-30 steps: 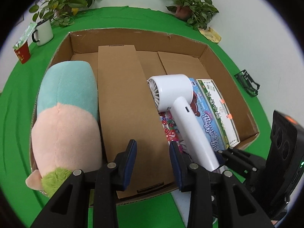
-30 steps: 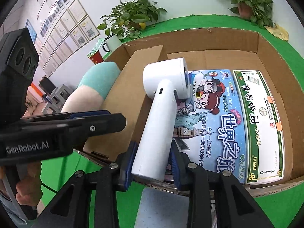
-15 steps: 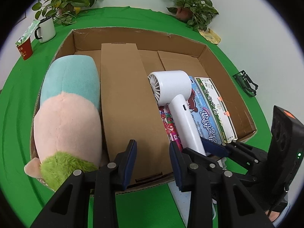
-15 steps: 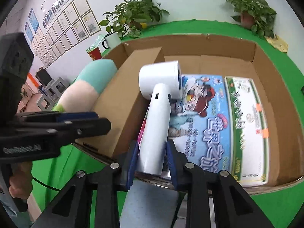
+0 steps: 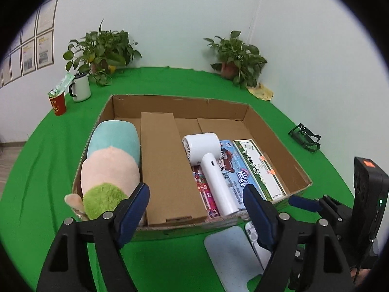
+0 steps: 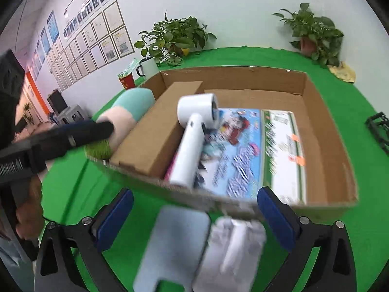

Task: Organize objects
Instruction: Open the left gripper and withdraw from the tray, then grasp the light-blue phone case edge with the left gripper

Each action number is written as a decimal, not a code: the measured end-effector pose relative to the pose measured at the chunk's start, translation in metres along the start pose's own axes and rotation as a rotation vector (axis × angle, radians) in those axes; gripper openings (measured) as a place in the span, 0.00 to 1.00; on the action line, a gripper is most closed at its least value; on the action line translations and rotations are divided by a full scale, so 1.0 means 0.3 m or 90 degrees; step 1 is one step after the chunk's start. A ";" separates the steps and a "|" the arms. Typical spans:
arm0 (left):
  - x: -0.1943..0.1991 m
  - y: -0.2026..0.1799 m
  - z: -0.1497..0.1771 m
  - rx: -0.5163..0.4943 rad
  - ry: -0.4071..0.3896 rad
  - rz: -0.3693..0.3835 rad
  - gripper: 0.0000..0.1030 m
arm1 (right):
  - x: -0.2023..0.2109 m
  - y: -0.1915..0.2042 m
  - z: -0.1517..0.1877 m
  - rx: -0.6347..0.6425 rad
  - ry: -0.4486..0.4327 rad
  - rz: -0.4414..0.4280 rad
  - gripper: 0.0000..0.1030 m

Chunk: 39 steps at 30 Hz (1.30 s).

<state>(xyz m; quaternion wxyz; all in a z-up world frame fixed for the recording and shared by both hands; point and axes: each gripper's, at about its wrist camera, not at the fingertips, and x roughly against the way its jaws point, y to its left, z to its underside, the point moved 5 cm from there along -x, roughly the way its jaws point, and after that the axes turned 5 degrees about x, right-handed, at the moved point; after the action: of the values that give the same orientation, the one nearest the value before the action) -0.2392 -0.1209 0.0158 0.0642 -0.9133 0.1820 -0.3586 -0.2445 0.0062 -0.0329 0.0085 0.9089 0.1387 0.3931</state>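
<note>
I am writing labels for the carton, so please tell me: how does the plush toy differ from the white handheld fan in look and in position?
The plush toy is soft and coloured teal, pink and green; the white handheld fan is hard, smooth and plain white. The plush toy fills the carton's left side beside the brown box; the fan lies on the picture boxes to the right. Both lie lengthwise inside the carton, ungripped.

Light: bright, even, diffuse; source not in view.
Shadows: soft and faint, under the cardboard box (image 5: 277, 131) wall.
Glare: none.
Left wrist view: sharp throughout.
Right wrist view: motion-smeared, worst on the printed box lids (image 6: 238, 150) and pale items in the foreground.
Edges: strong fisheye bending, black vignette in the corners.
</note>
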 end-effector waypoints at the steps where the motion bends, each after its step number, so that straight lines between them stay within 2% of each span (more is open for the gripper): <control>1: 0.006 -0.007 0.011 0.000 0.000 0.001 0.79 | 0.021 -0.001 0.023 0.006 -0.001 0.005 1.00; 4: 0.005 -0.018 0.067 0.006 0.022 0.016 0.79 | 0.094 0.018 0.123 0.028 -0.010 -0.022 1.00; 8: -0.041 -0.033 0.202 0.035 0.107 0.055 0.79 | 0.149 0.068 0.274 0.038 0.013 -0.065 1.00; 10: -0.072 -0.038 0.260 0.054 0.150 0.071 0.79 | 0.171 0.086 0.345 0.011 0.020 -0.079 1.00; 13: -0.120 -0.039 0.334 0.118 0.219 0.120 0.78 | 0.168 0.106 0.401 -0.004 0.035 -0.086 0.99; 17: -0.161 -0.040 0.380 0.136 0.260 0.132 0.77 | 0.130 0.128 0.431 -0.013 0.057 -0.074 0.99; 19: -0.178 -0.041 0.390 0.143 0.272 0.135 0.76 | 0.117 0.139 0.432 -0.003 0.059 -0.062 0.99; 22: -0.199 -0.049 0.407 0.143 0.291 0.144 0.64 | 0.080 0.164 0.426 0.013 0.076 -0.045 0.94; 24: -0.197 -0.067 0.419 0.121 0.294 0.143 0.60 | 0.058 0.180 0.428 0.026 0.092 -0.019 0.81; 27: -0.183 -0.081 0.443 0.096 0.290 0.139 0.59 | 0.046 0.200 0.446 0.035 0.104 -0.003 0.73; 29: -0.166 -0.086 0.461 0.089 0.288 0.136 0.59 | 0.049 0.217 0.456 0.047 0.100 0.014 0.72; 34: -0.097 -0.127 0.536 0.056 0.296 0.141 0.59 | 0.117 0.250 0.521 0.052 0.105 0.012 0.71; 38: -0.045 -0.137 0.582 0.060 0.293 0.145 0.58 | 0.191 0.274 0.594 0.052 0.107 0.004 0.70; 39: -0.041 -0.137 0.584 0.060 0.291 0.140 0.55 | 0.205 0.279 0.605 0.048 0.107 0.002 0.70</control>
<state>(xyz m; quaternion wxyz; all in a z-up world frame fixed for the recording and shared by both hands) -0.1168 -0.0805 -0.1105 0.1028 -0.7794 0.2731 -0.5544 -0.0538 -0.0414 -0.1041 -0.0381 0.8726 0.1519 0.4627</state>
